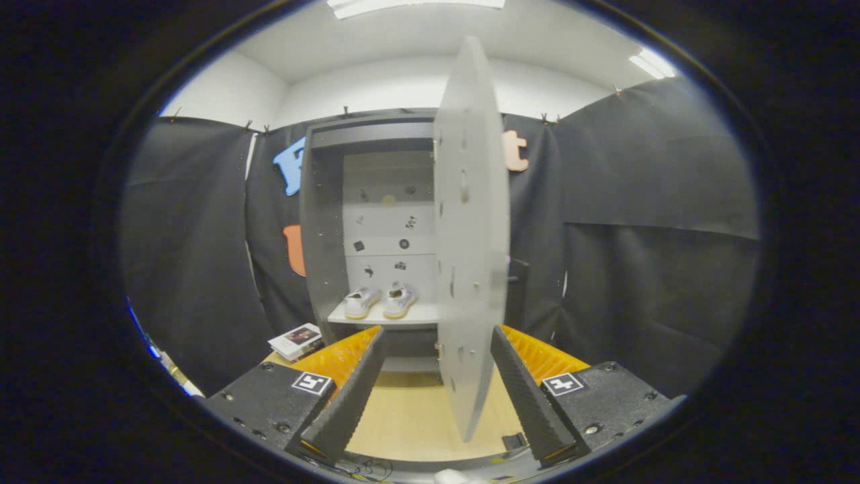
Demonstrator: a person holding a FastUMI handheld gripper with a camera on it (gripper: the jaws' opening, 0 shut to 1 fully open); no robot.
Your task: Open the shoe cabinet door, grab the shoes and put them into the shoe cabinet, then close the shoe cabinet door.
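Note:
A grey shoe cabinet (321, 222) stands against the booth wall ahead of me. Its door (470, 235) is swung out toward me, seen nearly edge-on, and its free edge reaches between my fingers, closer to the right one. A pair of white shoes (379, 301) sits side by side on the lower shelf (416, 314) inside, beyond the fingers. My gripper (437, 336) is open, its two black ribbed fingers (349, 396) spread wide, and neither one presses on the door.
A small stack of books or boxes (295, 341) lies on the wooden floor (410, 417) left of the cabinet base. Black cloth walls close in on both sides. A dark object (517, 279) stands behind the door at the right.

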